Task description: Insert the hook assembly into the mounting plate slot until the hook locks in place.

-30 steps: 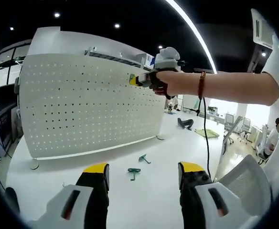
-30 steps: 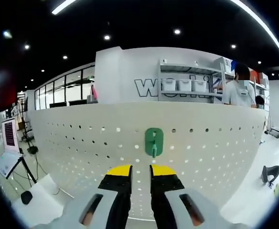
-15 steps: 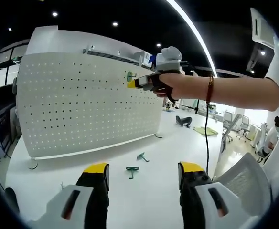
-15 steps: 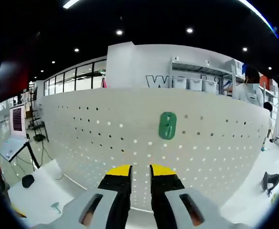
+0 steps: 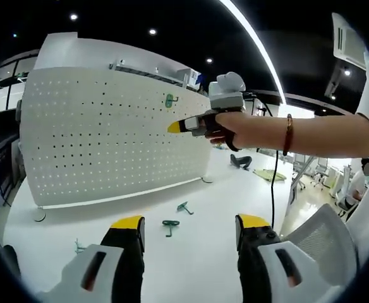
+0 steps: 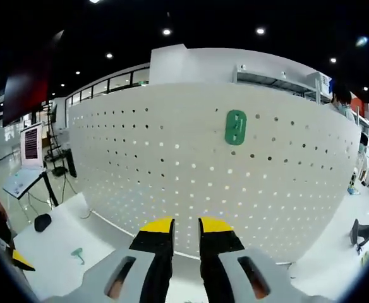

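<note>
— Tools first: where do they stand?

— Right tool (image 6: 185, 226) has its yellow-tipped jaws nearly together with nothing between them, pointing at the white pegboard (image 6: 172, 183). The left tool (image 5: 187, 226) is spread wide and empty over the desk (image 5: 191, 252).

— And the hook?

— One green hook assembly (image 6: 235, 127) sits flat against the pegboard, high up and right of the middle, apparently seated. Spare green hooks (image 5: 170, 225) lie on the desk below the board.

— How would a spare handle?

— Likely light, stiff moulded plastic, small and a bit slick. I'd pinch it across the flat back plate, leaving the rear pegs free to enter the holes, and press squarely; a skewed push could pop it out or flex the thin board.
</note>
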`<state>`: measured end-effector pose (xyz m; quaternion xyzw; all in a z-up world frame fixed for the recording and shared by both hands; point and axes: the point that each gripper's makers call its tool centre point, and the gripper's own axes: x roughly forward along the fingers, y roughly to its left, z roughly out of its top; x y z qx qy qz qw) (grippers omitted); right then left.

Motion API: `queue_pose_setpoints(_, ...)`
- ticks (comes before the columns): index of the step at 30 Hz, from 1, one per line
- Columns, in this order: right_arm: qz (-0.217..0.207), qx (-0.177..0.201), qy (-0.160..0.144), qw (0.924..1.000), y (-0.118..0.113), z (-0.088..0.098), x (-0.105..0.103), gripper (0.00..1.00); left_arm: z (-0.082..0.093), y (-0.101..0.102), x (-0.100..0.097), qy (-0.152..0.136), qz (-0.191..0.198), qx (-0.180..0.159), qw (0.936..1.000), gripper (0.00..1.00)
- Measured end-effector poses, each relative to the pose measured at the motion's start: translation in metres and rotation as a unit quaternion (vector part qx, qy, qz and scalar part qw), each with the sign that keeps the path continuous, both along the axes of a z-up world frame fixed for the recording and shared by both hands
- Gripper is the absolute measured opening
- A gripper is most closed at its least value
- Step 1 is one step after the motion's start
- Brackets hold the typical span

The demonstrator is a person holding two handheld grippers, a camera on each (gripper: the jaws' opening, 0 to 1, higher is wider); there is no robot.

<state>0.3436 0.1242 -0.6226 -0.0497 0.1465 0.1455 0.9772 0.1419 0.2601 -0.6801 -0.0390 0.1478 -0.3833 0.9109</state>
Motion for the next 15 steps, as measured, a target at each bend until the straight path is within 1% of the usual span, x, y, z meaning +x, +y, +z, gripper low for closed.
queue_pose_setpoints(3, 0.0, -0.001, 0.003, 1.0, 0.0, -0.006, -0.005, 0.14, -0.002, 0.001, -0.001, 0.004, 0.0, -0.001, 1.0, 0.6)
queue_pose_setpoints(4, 0.001, -0.002, 0.01, 0.9999, 0.001, -0.01, -0.007, 0.14, -0.002, 0.001, -0.001, 0.003, 0.001, -0.001, 1.0, 0.6)
queue_pose_setpoints(6, 0.004, -0.007, 0.01, 0.9999, 0.002, -0.015, -0.01, 0.14, -0.002, 0.001, -0.002, 0.004, 0.0, -0.003, 1.0, 0.6)
queue_pose_setpoints(10, 0.012, -0.007, 0.027, 0.9995, 0.004, -0.031, -0.017, 0.14, -0.004, 0.002, -0.002, 0.006, 0.0, -0.003, 1.0, 0.6)
queue_pose_setpoints(12, 0.018, -0.003, 0.032, 0.9993, 0.007, -0.038, -0.021, 0.15, -0.004, 0.002, -0.001, 0.005, 0.001, -0.004, 1.0, 0.6)
queue_pose_setpoints(15, 0.03, -0.007, 0.042, 0.9987, 0.012, -0.046, -0.027, 0.16, -0.004, 0.002, -0.002, 0.007, 0.001, -0.005, 1.0, 0.6)
